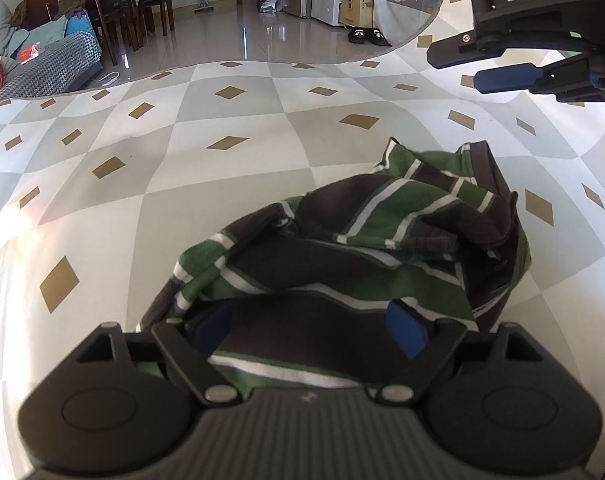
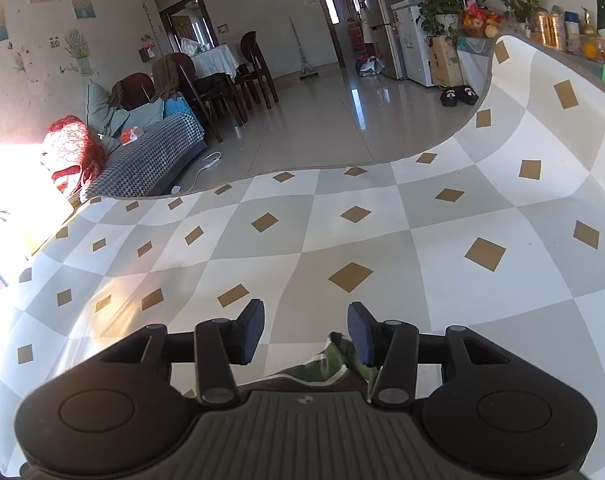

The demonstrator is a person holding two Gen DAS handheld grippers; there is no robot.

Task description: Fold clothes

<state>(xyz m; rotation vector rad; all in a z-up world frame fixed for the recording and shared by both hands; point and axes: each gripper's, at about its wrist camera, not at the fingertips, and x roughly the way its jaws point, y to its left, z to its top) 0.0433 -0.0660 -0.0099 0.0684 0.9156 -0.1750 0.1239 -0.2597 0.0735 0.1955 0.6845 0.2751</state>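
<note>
A crumpled shirt (image 1: 382, 240) with green, dark brown and white stripes lies in a heap on the checked tablecloth (image 1: 222, 140). My left gripper (image 1: 308, 330) stands open and low over the near end of the heap. Striped cloth lies between its blue pads (image 1: 406, 330), and the left pad is partly covered by a fold. My right gripper (image 1: 456, 68) hovers at the upper right, off the shirt. In the right wrist view the right gripper (image 2: 305, 332) is open, with a corner of the shirt (image 2: 330, 364) below, beside its right pad (image 2: 360, 334).
The table (image 2: 382, 240) ends in a curved far edge, with glossy floor beyond. A sofa (image 2: 150, 160) and dining chairs (image 2: 222, 80) stand at the left. Slippers (image 1: 368, 36), plants and a fruit basket (image 2: 478, 20) are at the right.
</note>
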